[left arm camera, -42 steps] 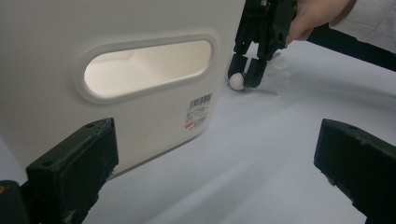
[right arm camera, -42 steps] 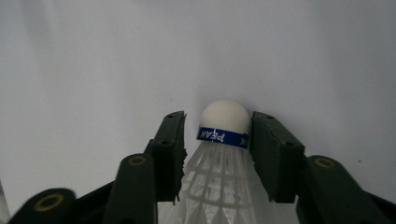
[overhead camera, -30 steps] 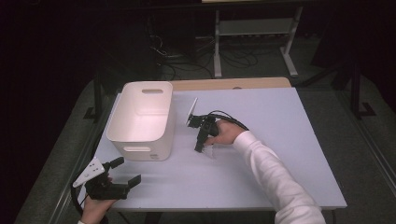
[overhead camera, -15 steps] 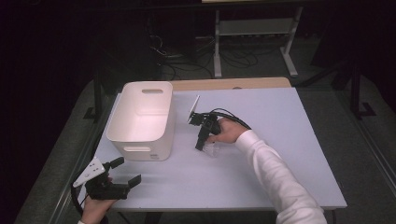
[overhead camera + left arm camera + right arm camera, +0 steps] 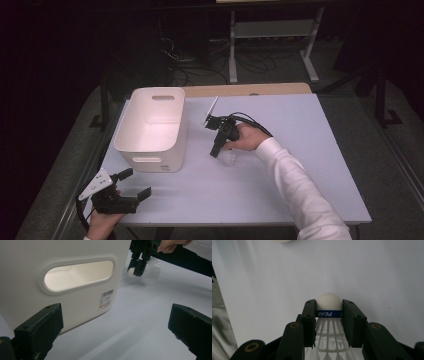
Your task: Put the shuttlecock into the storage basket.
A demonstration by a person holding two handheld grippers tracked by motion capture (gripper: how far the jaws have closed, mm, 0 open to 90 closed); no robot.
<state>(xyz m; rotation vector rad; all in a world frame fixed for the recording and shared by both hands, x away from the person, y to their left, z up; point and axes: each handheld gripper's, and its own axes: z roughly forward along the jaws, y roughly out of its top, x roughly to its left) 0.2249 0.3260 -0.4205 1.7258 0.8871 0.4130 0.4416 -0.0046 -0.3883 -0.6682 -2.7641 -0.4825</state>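
A white shuttlecock [image 5: 329, 315] with a blue band is pinched at its cork between the jaws of my right gripper [image 5: 329, 312], which is shut on it. In the high view the right gripper [image 5: 216, 151] points down at the table's middle, just right of the white bin [image 5: 150, 127], and the shuttlecock's skirt [image 5: 229, 159] shows pale beside it. The left gripper view catches that shuttlecock's cork [image 5: 131, 272] a little above the table. My left gripper [image 5: 137, 186] rests open at the near left corner with nothing between its jaws, facing the bin's handle slot [image 5: 77, 275].
The lilac table [image 5: 290, 130] has open surface to the right and front of the bin. A wooden board [image 5: 250, 90] lies along the table's far edge. A metal stand [image 5: 270, 35] and cables sit on the floor beyond. Dark floor surrounds the table.
The right gripper with the shuttlecock has shifted only slightly near the bin. The left gripper has stayed put.
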